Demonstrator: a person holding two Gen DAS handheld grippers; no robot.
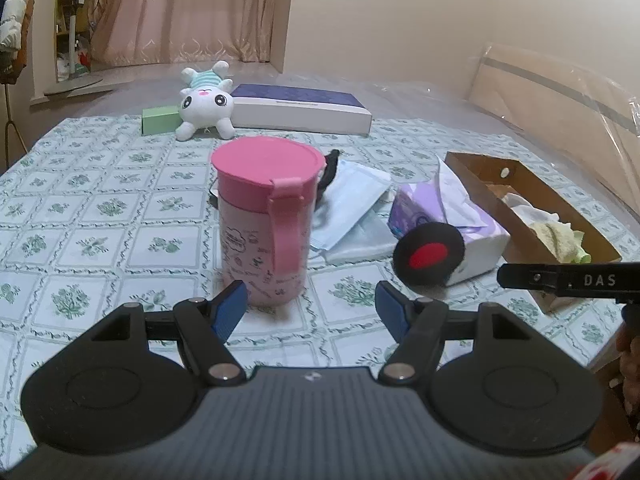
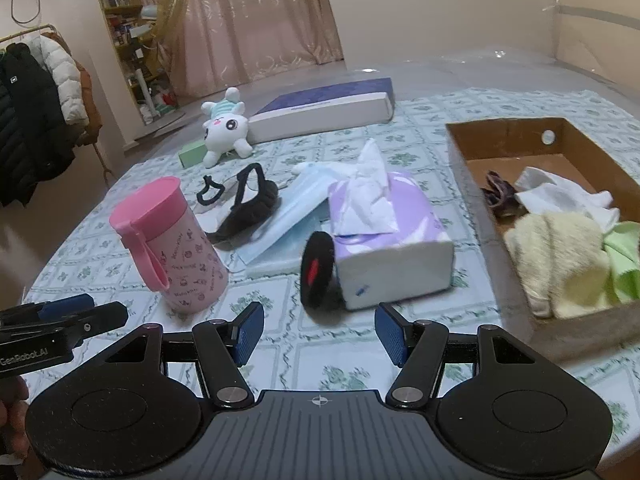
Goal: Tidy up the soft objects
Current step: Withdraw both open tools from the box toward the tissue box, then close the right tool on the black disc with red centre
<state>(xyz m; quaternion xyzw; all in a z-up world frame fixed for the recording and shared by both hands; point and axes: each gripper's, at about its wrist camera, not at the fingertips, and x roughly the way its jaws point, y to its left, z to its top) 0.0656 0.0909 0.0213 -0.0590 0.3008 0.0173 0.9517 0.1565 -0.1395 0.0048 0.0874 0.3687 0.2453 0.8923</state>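
Left gripper (image 1: 308, 308): spread wide, nothing between the blue pads, hovering low over the counter (image 1: 100, 216) with the pink lidded cup (image 1: 266, 220) just ahead, slightly left of centre.
Black mask (image 2: 246, 210): lying crumpled behind the cup, partly on the blue face masks (image 2: 288, 216); limp and light by the look of it, so I'd pinch a bunched fold, not a strap.
Black and red pad (image 2: 318, 270): here's the likely target, a round soft piece standing on edge, leaning against the tissue pack (image 2: 394, 240); probably squashy and feather-light, best taken across its rim.
Right gripper (image 2: 320, 330): fingers parted and empty, the pad sitting just ahead, roughly on its centre line.
Cardboard box (image 2: 516, 128): far right, already holding pale cloths (image 2: 560, 256), which looks like the drop spot.
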